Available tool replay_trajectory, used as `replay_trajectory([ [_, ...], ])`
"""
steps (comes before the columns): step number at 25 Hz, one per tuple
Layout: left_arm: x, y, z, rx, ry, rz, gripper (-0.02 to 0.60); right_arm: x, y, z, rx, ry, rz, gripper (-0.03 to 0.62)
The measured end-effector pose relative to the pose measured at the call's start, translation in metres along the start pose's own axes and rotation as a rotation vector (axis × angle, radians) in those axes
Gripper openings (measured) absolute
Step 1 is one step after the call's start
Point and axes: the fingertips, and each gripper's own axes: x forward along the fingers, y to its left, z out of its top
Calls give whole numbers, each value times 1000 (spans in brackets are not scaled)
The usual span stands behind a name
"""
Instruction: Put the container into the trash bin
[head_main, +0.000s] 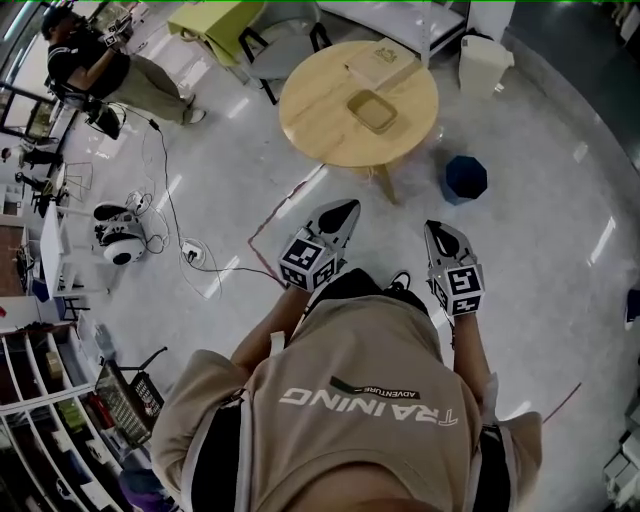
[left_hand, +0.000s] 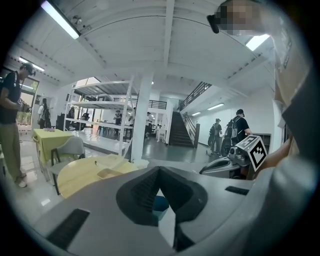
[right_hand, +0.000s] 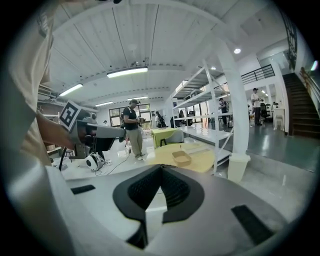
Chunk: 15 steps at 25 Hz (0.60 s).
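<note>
- The person's shirt fills the bottom edge.
- The left gripper and right gripper point to 12 o'clock, both with jaws pressed together on nothing.
- The container sits on the round desk at 12 o'clock, well apart from both.
- A blue bin stands on the floor at the desk's 4 o'clock.

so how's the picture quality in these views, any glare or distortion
Head view: sharp and evenly lit, with lamp glare streaks on the glossy floor; the container on the table reads clearly. Left gripper view: heavy fisheye bending, black corners, a blown-out ceiling light. Right gripper view: same fisheye and dark rim, with the right claw filling the lower half.
</note>
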Motion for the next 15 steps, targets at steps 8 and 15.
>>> replay_trajectory([
  [8, 25, 15, -8, -38, 26, -5, 12, 21, -8, -13, 31, 27, 31, 2],
  [15, 69, 34, 6, -30, 12, -32, 12, 39, -41, -8, 56, 46, -8, 2],
])
